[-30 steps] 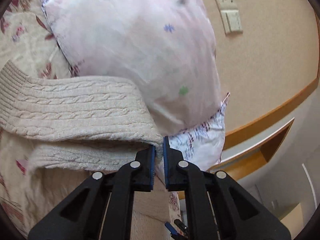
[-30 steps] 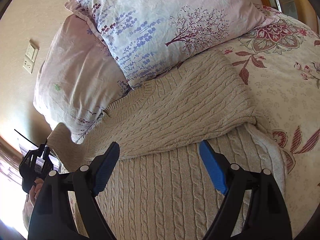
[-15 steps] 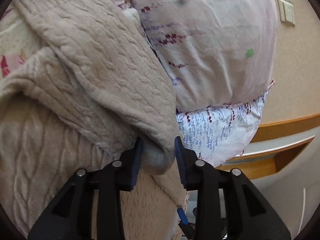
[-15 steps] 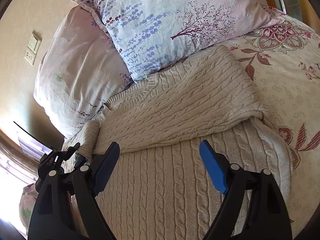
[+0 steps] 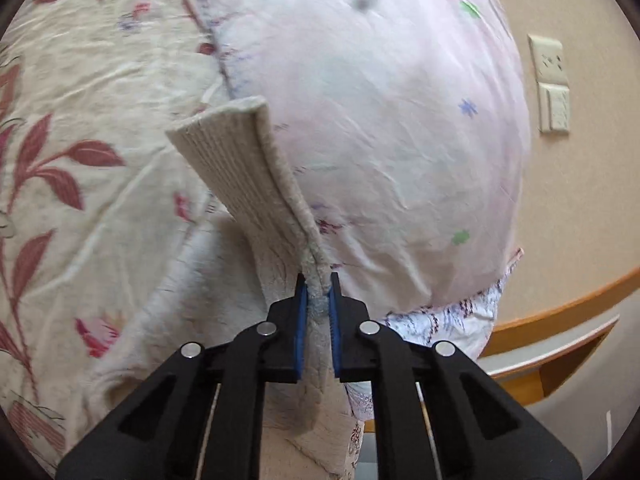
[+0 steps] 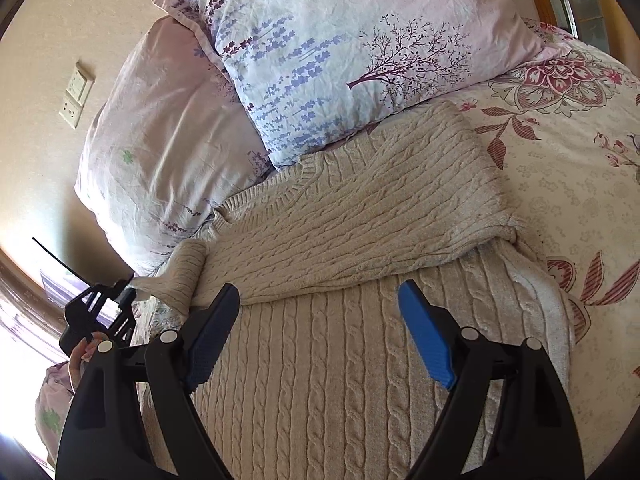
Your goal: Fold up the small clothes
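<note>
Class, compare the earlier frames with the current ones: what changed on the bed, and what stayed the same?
The left tool opened briefly, then shut again on the sweater's sleeve near its ribbed cuff, now drawn out beside the pillow. The right tool stayed open above the sweater's body; the folded sleeve lies unchanged.

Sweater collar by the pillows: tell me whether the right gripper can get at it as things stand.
Probably yes. The right gripper hangs open and empty over the sweater, and the ribbed collar lies uncovered ahead, only its far edge touching the floral pillow.
</note>
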